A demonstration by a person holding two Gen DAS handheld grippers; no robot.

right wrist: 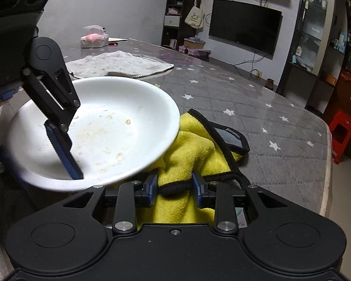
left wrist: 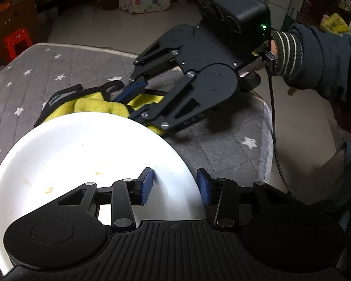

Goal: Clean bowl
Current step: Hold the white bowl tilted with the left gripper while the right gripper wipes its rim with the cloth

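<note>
Claws [left wrist: 174, 185] straddle bowl [left wrist: 82, 154] rim; no legible writing.

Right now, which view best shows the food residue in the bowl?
Right wrist view: it looks into the white bowl, so the residue shows across its bottom. The left wrist view is overexposed and shows only a few yellowish specks behind the left gripper.
</note>
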